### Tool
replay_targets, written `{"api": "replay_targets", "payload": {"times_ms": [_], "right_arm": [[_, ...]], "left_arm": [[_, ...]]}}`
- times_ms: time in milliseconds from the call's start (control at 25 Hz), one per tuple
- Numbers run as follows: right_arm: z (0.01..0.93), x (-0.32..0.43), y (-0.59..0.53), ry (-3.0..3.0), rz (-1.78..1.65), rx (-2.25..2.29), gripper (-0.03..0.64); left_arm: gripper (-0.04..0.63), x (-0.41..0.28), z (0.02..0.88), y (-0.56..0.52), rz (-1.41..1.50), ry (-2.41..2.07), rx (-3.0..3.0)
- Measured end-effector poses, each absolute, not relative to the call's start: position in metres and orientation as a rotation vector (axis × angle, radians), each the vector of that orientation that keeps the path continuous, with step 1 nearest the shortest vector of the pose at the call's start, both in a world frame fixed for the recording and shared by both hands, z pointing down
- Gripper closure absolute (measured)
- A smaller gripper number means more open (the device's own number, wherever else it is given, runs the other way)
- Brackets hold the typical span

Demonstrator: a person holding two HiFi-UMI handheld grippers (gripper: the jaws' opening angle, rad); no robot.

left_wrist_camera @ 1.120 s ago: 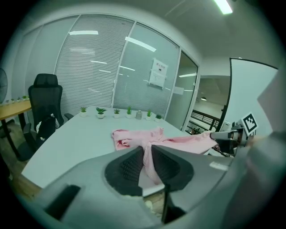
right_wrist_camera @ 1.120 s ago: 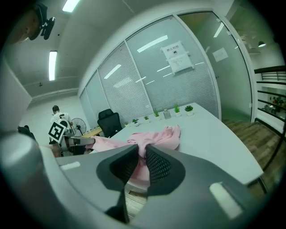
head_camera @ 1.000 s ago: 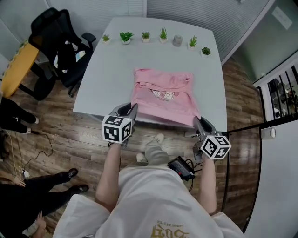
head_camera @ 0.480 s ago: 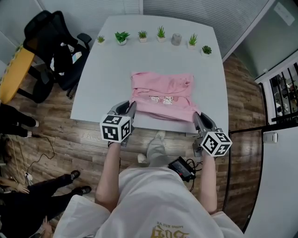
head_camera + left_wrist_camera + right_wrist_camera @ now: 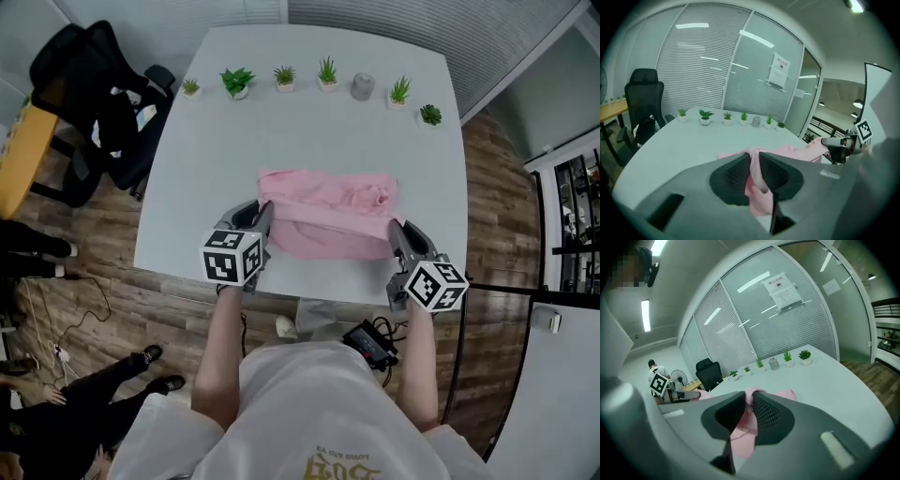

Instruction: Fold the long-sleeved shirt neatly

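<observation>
The pink long-sleeved shirt (image 5: 328, 211) lies on the pale grey table (image 5: 225, 141), doubled over so its near part is lifted toward the far part. My left gripper (image 5: 265, 208) is shut on the shirt's near left corner, and pink cloth (image 5: 757, 176) is pinched between its dark pads. My right gripper (image 5: 392, 225) is shut on the near right corner, with cloth (image 5: 743, 427) hanging from its pads. Both grippers hold the fabric above the table, level with each other. From the left gripper view the right gripper (image 5: 839, 145) shows at the right.
A row of small potted plants (image 5: 234, 82) and a grey cup (image 5: 362, 86) stands along the table's far edge. A black office chair (image 5: 89, 80) stands left of the table. A person's legs (image 5: 84, 375) show on the wooden floor at lower left.
Both grippers have carried the shirt's near edge forward over the table, folding it toward the far side. The printed front is now hidden under the fold.
</observation>
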State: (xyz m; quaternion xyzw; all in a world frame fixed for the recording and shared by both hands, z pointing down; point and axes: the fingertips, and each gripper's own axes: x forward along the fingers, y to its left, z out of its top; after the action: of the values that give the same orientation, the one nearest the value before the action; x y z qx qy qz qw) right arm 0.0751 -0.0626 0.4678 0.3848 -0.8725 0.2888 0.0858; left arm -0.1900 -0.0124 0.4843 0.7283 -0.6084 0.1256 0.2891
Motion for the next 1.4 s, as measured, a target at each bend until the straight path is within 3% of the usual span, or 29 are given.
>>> {"api": "replay_targets", "payload": {"times_ms": [920,1400], "right_arm": [[0.545,0.046,-0.156,-2.490,0.987,1.087,0.549],[0.585,0.049,-0.165,-2.337,0.941,1.090,0.541]], "left_arm": [[0.520,-0.217,0.564,-0.086,0.469,-1.614,1.783],[0.465,-0.223,0.609,-0.094,0.570,-1.627,1.682]]}}
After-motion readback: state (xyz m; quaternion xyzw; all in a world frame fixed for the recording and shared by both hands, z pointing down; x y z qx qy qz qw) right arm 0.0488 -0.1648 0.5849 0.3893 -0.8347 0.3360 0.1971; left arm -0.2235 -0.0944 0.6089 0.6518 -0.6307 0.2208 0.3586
